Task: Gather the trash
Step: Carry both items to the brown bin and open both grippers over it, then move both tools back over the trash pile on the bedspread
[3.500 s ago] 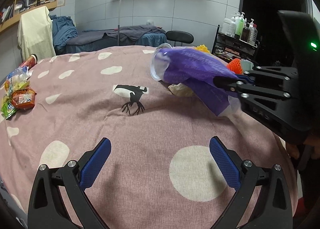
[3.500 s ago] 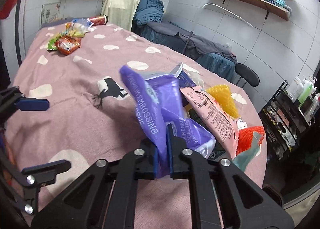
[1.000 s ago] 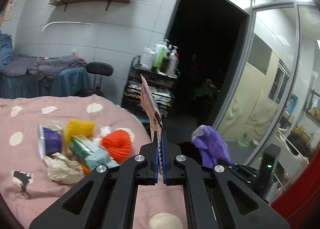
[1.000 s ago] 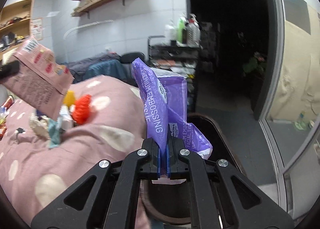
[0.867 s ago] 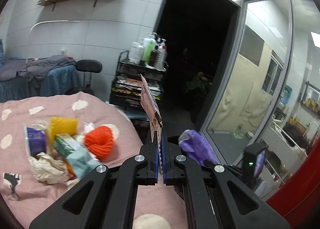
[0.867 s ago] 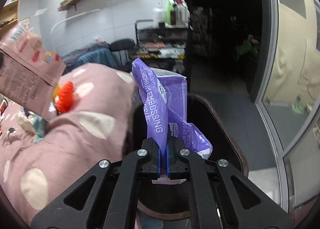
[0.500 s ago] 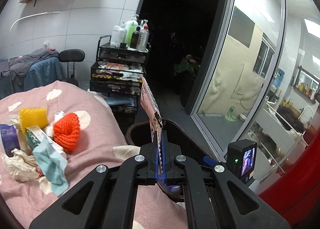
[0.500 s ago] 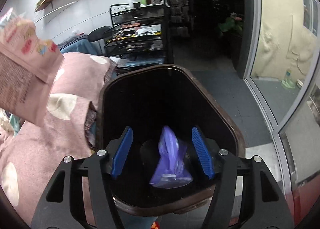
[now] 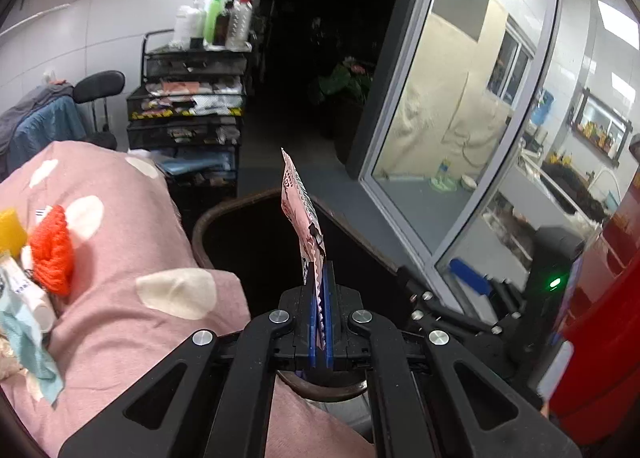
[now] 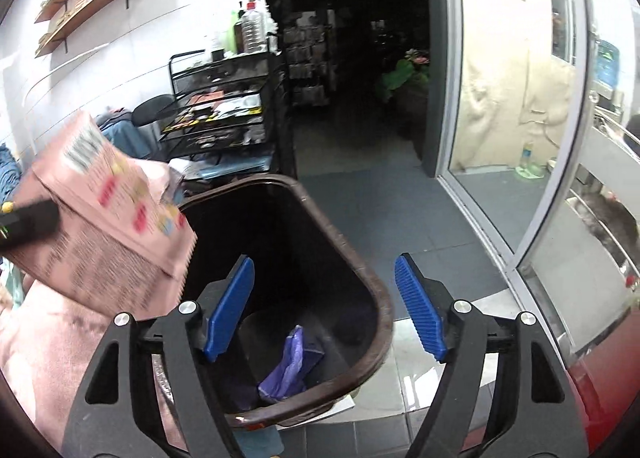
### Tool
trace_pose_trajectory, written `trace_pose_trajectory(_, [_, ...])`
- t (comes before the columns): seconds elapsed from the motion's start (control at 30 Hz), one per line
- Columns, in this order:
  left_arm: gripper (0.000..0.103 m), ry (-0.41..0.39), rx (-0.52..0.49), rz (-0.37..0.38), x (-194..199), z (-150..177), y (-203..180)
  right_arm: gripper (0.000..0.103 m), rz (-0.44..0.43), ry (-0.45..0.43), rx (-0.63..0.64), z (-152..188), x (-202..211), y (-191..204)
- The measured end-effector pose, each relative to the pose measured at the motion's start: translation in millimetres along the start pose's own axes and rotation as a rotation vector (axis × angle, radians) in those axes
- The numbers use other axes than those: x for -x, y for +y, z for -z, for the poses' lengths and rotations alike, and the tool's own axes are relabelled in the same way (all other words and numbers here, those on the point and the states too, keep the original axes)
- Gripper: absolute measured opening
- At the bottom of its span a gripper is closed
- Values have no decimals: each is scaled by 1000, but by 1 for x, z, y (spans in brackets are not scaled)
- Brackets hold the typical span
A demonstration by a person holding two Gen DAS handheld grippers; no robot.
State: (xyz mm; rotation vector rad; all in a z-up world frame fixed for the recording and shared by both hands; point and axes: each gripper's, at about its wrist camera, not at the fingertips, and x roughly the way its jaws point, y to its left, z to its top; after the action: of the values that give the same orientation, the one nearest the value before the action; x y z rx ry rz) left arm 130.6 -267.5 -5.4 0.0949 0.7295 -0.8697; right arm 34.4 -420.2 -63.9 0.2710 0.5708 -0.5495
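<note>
Your right gripper has released: its jaws now stand apart over the brown bin, one purple tissue pack lying inside. Your left gripper stays clenched on one pink wrapper above that bin; drop it next.
</note>
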Motion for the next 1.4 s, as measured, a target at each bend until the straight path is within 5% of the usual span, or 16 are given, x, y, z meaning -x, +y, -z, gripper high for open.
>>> trace_pose_trajectory(0.37, [7,163,-24,36,-37,9,-7,81,52,15,-74,-4,-2,-23])
trace_pose_trajectory(0.43, [26,185,-31,27,-41,11,-7,83,53,15,-80,-4,-1,-25])
trace_pose_trajectory(0.5, [75,178,-33,28,-39,11,-7,84,54,15,-83,-3,-1,-25])
trace_pose_trajectory(0.6, [86,105,-48,20,-27,10,-7,85,52,16,-80,-4,-1,-25])
trace_pose_trajectory(0.83, [95,-3,-80,-46,5,8,-1,88,4,-8,-74,-6,7,-16])
trace_pose_trajectory(1.4, [95,-241,78,-228,119,35,62,91,-264,-67,69,-15,38,77])
